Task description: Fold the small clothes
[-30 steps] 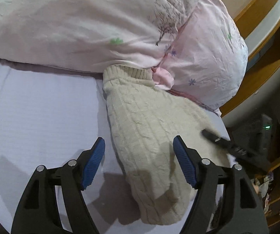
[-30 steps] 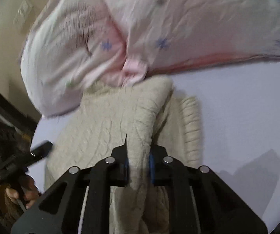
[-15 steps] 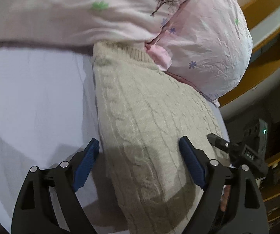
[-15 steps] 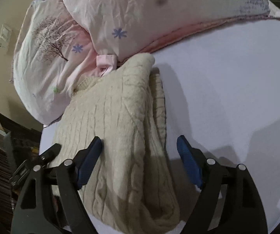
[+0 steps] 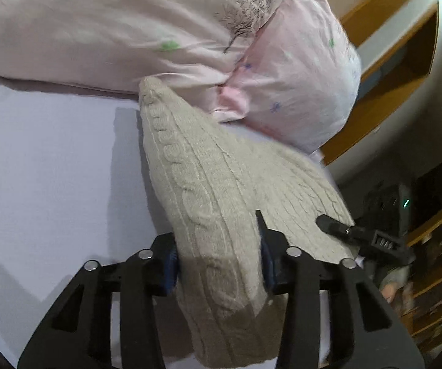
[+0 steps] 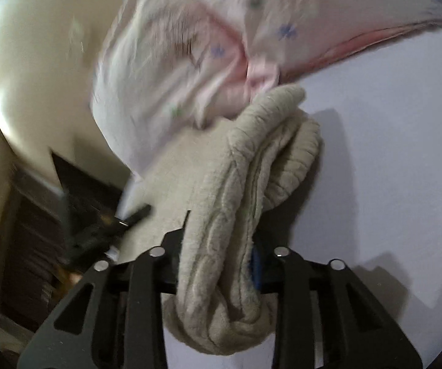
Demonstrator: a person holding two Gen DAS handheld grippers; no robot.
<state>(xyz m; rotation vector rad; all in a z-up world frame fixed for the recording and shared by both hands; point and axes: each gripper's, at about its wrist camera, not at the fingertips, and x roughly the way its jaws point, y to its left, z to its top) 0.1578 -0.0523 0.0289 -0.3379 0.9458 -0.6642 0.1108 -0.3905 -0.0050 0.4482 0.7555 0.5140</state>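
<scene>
Now both grippers clamped, left gripper (image 5: 219,261), right gripper (image 6: 217,264), sweater (image 5: 221,190) between.

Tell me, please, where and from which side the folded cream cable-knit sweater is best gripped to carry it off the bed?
Grip the sweater at its thick near end, coming in low from the bed's open side, away from the pink pillows. Both the left gripper and right gripper are already shut on that bunched edge, where the stacked layers probably hold together.

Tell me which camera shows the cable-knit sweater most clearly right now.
The left wrist view: the sweater is sharp there, its cable pattern running from the left gripper toward the pink pillow. The right wrist view shows it bunched and blurred in the right gripper.
</scene>
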